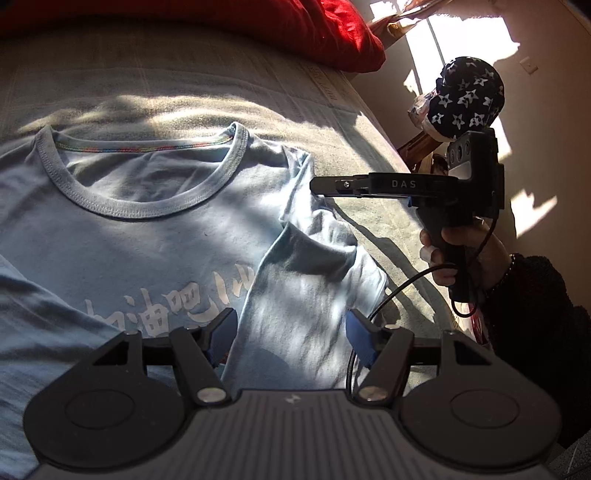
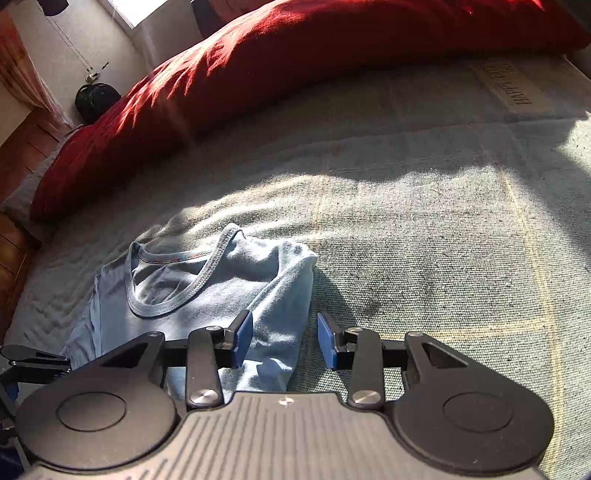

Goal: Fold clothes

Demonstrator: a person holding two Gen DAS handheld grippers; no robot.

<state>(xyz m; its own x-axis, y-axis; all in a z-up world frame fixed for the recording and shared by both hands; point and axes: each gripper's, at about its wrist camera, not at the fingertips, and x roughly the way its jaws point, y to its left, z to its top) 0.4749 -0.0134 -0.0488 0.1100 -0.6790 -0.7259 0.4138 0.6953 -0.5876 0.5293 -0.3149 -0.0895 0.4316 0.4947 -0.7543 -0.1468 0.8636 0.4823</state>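
your left hand-held gripper (image 1: 291, 338) hangs apart over the t-shirt (image 1: 155, 229), collar toward the red pillow (image 1: 332, 33); right hand-held gripper (image 2: 284, 345) apart, empty, bare bed (image 2: 424, 229) beside the shirt.

- The left wrist view sits on the left gripper (image 1: 291, 339), looking steeply down and close onto the light blue cotton T-shirt (image 1: 147, 229) on the grey woven bed cover (image 1: 221, 85).
- The right wrist view rides the right gripper (image 2: 284, 343), close above that T-shirt's right edge, facing the red pillow (image 2: 295, 55).
- Both views share the T-shirt's collar and the pillow.
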